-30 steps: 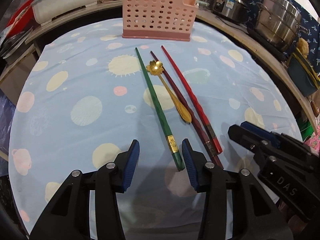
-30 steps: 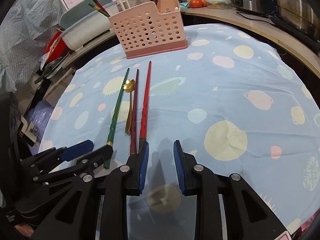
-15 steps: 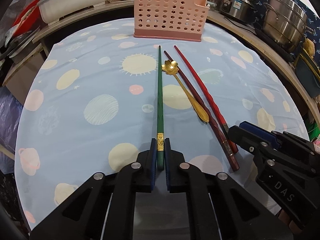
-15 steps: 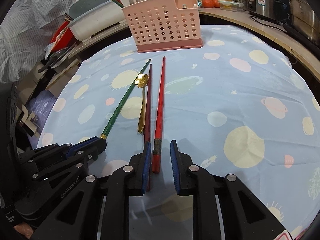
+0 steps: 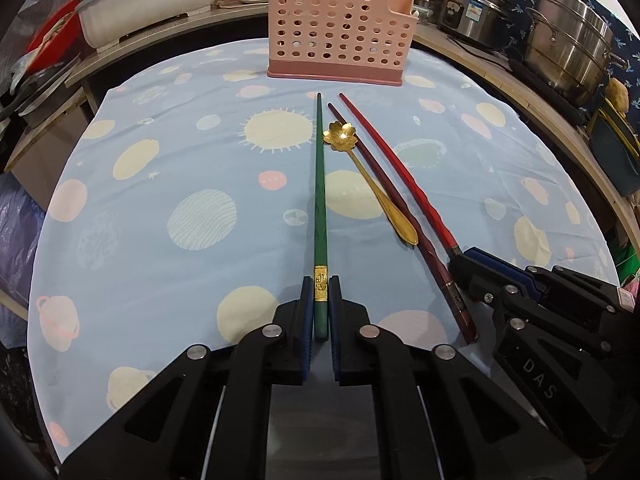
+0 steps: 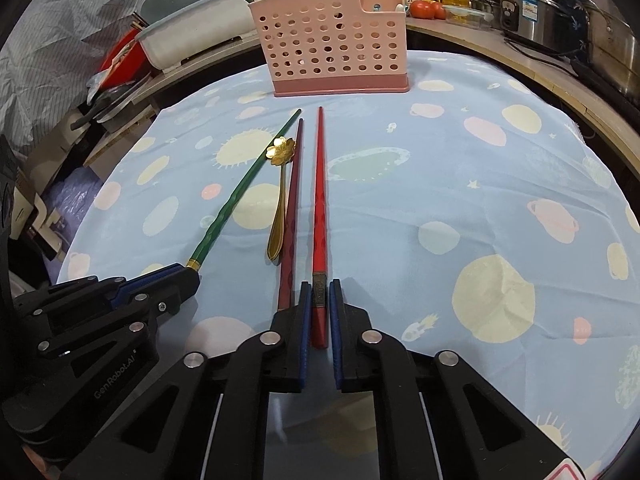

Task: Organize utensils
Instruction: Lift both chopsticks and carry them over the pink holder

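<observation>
Gripping the butt ends flat on the worktop (image 5: 160, 264), the left tongs (image 5: 320, 292) clenched the green chopstick (image 5: 320, 200), the right tongs (image 6: 319, 296) the red chopstick (image 6: 320, 208); each lift looked best kept level toward the pink holder (image 6: 332, 48) straight ahead.

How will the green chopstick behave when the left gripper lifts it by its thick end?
The green chopstick looks straight and rigid, so it should stay stiff, not droop. The left gripper clamps only its thick end, so the long free tip may sag or pivot between the pads. Its surface looks glossy, so it could slip; once released, such a slim stick may roll.
</observation>
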`<state>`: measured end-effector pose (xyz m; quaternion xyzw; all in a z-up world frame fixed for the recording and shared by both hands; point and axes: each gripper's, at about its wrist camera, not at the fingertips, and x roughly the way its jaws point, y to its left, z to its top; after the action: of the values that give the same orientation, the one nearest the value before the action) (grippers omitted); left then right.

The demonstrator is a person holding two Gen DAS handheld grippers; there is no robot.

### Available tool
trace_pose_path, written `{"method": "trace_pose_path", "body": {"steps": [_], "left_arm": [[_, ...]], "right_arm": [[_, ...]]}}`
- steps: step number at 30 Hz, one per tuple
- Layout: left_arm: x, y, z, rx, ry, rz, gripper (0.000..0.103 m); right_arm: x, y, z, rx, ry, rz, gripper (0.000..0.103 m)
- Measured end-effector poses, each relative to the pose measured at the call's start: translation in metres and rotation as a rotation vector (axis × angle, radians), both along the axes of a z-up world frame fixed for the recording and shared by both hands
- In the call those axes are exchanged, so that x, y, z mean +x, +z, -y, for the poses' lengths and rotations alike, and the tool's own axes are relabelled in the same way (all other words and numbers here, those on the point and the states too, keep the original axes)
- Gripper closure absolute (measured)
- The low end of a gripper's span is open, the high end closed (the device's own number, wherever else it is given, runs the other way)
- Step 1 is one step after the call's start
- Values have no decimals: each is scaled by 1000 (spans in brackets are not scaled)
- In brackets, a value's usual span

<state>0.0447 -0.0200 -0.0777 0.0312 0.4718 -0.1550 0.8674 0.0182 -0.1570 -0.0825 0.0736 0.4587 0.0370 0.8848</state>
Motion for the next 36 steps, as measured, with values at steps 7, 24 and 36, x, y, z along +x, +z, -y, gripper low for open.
{"method": "trace_pose_path", "body": {"steps": [7, 24, 36], "left_arm": [[-2, 5, -6, -27, 15, -14, 96], [-9, 89, -39, -128, 63, 147, 96], [19, 159, -44, -180, 77, 282, 96]], "right_arm": [[-8, 8, 12, 29, -32, 10, 96], [-23, 91, 50, 112, -109, 193, 96], [-1, 158, 72, 132, -136, 347, 96]]}}
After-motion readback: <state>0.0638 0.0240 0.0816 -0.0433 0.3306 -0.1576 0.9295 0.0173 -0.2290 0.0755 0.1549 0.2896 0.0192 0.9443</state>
